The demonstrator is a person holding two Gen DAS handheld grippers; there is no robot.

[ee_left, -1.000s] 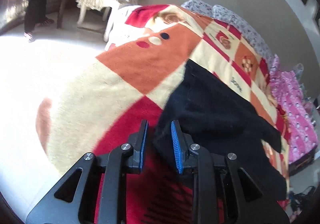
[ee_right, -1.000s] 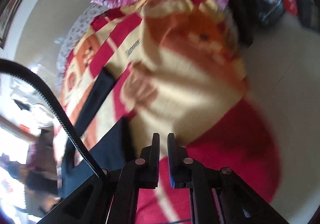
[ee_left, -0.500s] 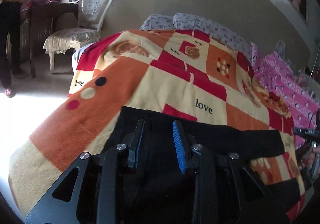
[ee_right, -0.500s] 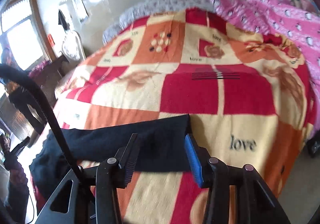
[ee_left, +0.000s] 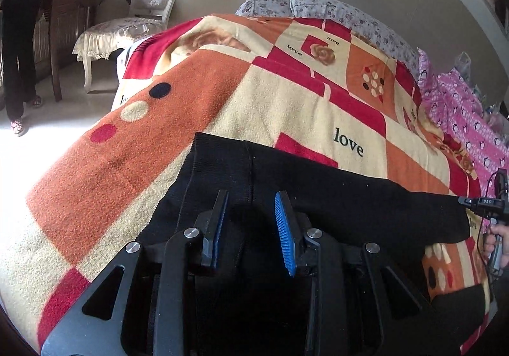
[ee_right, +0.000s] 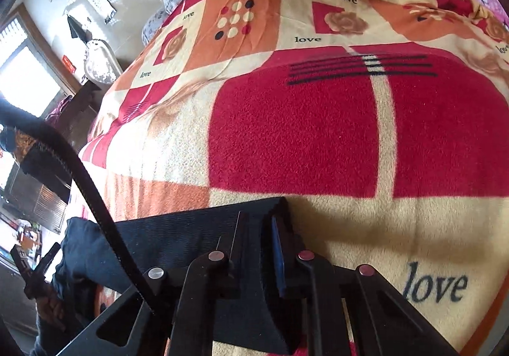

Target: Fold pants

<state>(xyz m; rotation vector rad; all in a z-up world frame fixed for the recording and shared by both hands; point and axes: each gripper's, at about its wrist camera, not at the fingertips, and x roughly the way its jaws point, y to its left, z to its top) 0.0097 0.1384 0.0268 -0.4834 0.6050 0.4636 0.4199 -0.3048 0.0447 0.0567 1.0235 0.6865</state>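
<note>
Bright window glare, fisheye-warped edges

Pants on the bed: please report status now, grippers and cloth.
Left gripper over waist end of black pants, jaws parted. Right gripper closing on leg end, cloth between pads. Pants flat on blanket. Nothing in the way.
</note>
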